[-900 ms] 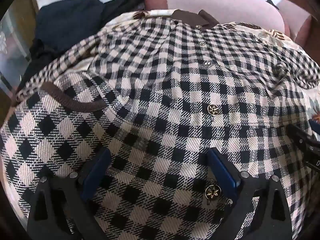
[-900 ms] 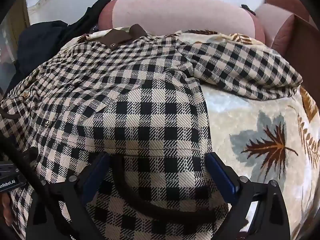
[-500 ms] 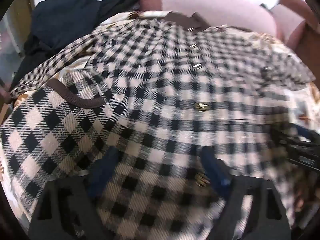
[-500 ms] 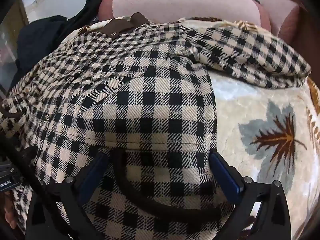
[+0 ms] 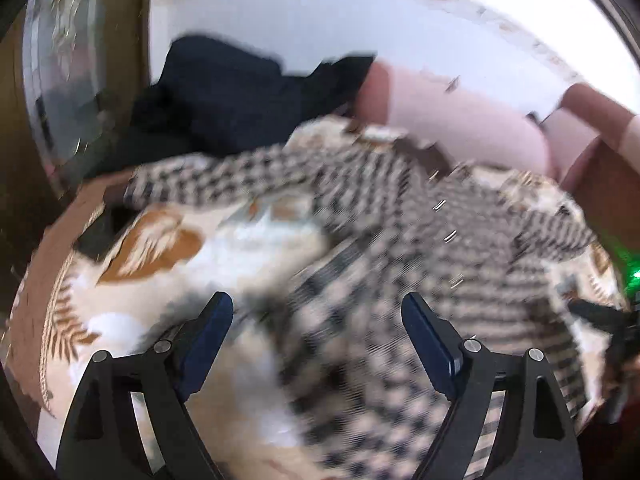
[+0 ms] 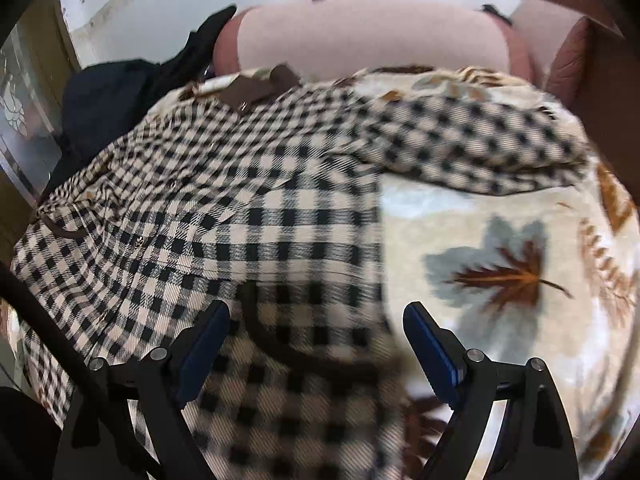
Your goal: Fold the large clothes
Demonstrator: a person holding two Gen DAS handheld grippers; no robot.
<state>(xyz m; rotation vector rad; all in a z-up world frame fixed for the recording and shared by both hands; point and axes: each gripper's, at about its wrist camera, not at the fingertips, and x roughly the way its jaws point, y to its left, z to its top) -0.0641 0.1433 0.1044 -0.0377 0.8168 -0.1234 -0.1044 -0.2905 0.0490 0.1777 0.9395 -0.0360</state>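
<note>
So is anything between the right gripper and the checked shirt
Nothing visible. The right gripper hangs open right over the shirt, whose edge lies between its jaws on the blanket.

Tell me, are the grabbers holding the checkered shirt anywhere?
No. The left gripper and right gripper are both wide open above the checkered shirt, pinching nothing.

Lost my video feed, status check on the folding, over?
Left gripper and right gripper open, holding nothing. Black-and-cream checked shirt spread unfolded on leaf-print blanket. Dark clothes pile behind, not in the way.
</note>
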